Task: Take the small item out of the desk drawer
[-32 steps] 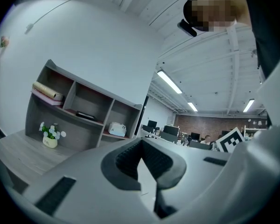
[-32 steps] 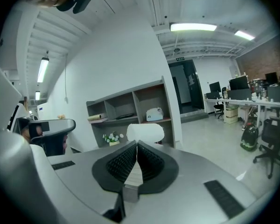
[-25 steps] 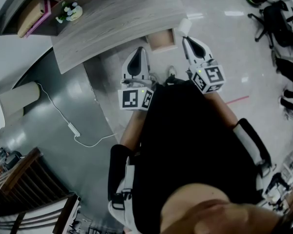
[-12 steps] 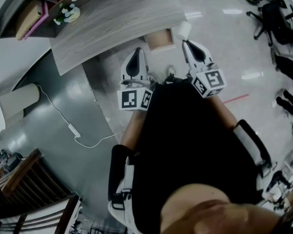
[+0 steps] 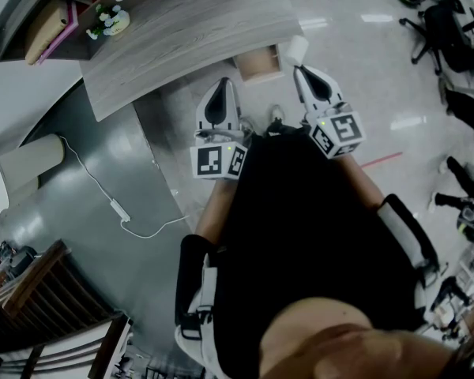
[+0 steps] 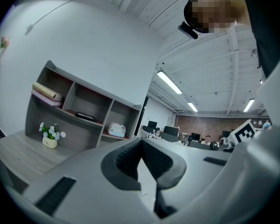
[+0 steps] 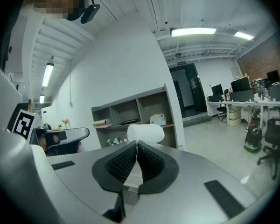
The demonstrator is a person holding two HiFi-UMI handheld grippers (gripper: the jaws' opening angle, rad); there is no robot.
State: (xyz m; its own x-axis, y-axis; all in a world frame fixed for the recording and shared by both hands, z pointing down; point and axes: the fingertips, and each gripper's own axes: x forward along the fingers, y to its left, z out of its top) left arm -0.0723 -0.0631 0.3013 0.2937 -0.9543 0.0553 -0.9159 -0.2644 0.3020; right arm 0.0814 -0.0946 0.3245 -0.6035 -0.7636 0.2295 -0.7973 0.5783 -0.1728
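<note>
Glossy floor (image 5: 355, 93) lies open to the right of the wood bench (image 5: 182, 38) in the upper left. The drawer (image 5: 261, 63) juts out from the bench's near edge. Just right of it, the right claw (image 5: 300, 68) is clamped on the small white item (image 5: 298, 48). The left claw (image 5: 221, 84) is nearby with its tips together and nothing between them.

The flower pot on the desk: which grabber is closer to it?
Left. The left gripper is off the desk's front edge, across from the flower pot; the right gripper is farther, beyond the open drawer.

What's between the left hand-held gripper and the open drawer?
Only bare floor lies between the left hand-held gripper and the drawer, shown in the head view.
</note>
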